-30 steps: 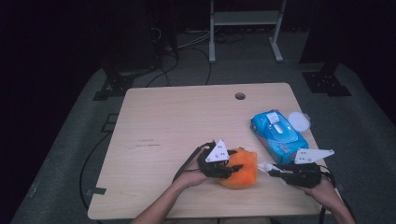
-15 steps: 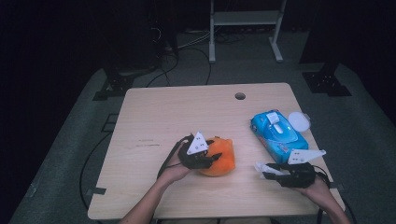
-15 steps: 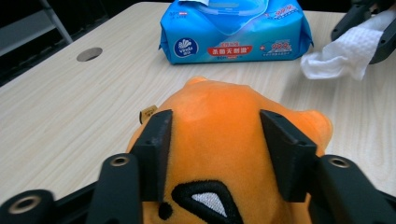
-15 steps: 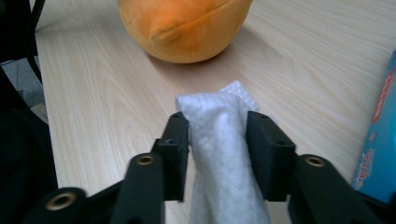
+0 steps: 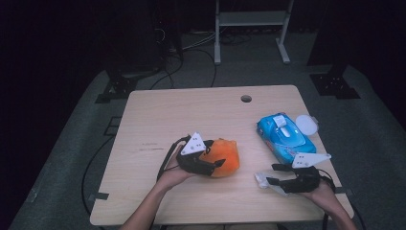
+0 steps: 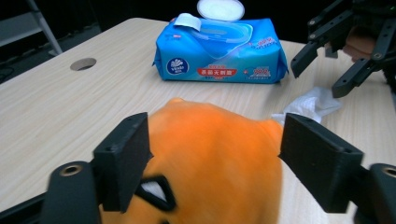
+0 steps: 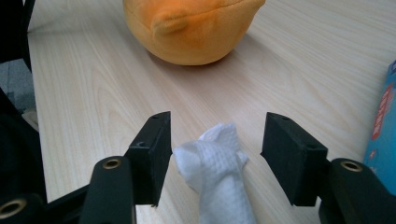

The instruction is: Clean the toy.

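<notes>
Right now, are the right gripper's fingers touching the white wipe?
Apart. The right gripper view shows bare table between the white wipe and the right fingers either side.

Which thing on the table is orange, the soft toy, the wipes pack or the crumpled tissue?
The soft toy near the left hand-held gripper is orange. The wipes pack is blue and the crumpled tissue is white.

Our left gripper (image 5: pixel 218 164) fingers straddle the orange plush (image 5: pixel 224 155); a crumpled wipe (image 5: pixel 264 180) lies just ahead of our right gripper (image 5: pixel 274 174) fingers, both having just opened.
</notes>
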